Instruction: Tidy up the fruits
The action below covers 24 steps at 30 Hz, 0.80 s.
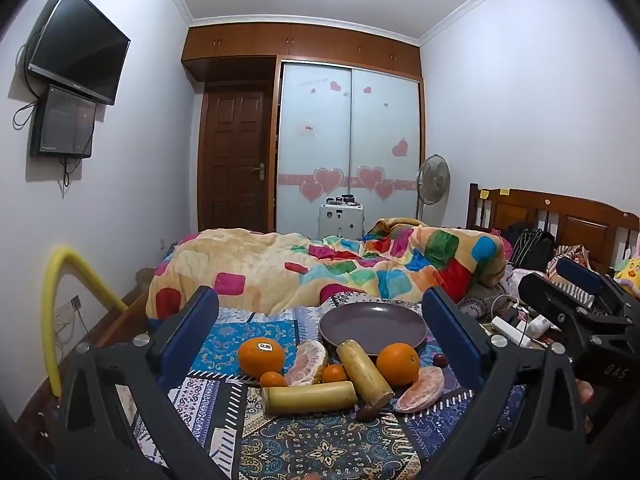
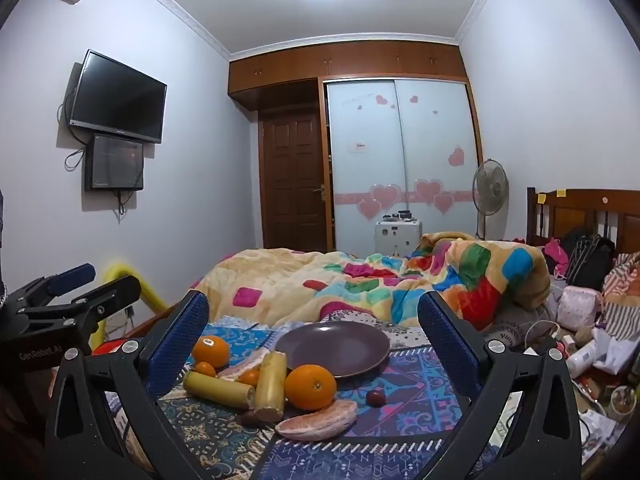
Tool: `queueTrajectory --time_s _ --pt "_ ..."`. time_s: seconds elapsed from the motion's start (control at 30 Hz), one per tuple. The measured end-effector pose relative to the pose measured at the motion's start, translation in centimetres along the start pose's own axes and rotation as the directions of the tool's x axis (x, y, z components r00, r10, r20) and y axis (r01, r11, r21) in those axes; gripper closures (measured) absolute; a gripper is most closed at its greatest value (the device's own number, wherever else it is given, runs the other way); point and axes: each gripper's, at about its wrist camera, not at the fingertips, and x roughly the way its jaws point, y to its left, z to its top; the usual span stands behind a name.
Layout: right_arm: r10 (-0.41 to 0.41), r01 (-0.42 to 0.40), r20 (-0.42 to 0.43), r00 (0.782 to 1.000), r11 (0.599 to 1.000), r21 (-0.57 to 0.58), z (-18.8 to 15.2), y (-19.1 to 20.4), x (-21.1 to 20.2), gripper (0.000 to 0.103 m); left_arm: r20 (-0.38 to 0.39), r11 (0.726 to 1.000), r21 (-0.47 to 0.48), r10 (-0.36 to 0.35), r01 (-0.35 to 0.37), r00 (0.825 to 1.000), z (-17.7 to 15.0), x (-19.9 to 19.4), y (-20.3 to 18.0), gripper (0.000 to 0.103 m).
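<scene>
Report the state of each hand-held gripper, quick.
Left hand-held gripper: open wide, holding nothing.
Right hand-held gripper: open wide, holding nothing.

Bed [image 1: 256,320] spread with a patterned blue cloth [image 1: 320,448]

On the cloth lie a purple plate [image 1: 372,326], two oranges [image 1: 261,356], two small tangerines [image 1: 273,379], two sugarcane pieces [image 1: 309,399], two peeled pomelo segments [image 1: 420,391] and a small dark red fruit [image 1: 439,359]; a colourful quilt [image 1: 320,268] is heaped behind.

plate [image 1: 372,326] bare, fruit pile [image 1: 328,376] blocks front; quilt [image 1: 320,264] behind
</scene>
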Motion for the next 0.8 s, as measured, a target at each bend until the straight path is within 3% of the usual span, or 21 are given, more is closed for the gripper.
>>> queueTrajectory --time_s 0.8 --pt "0.006 -0.006 -0.009 1.000 1.000 -0.001 -0.16 0.22 0.50 0.000 -0.003 1.000 -0.006 0.002 -0.003 1.000 -0.22 -0.01 -0.08 0.000"
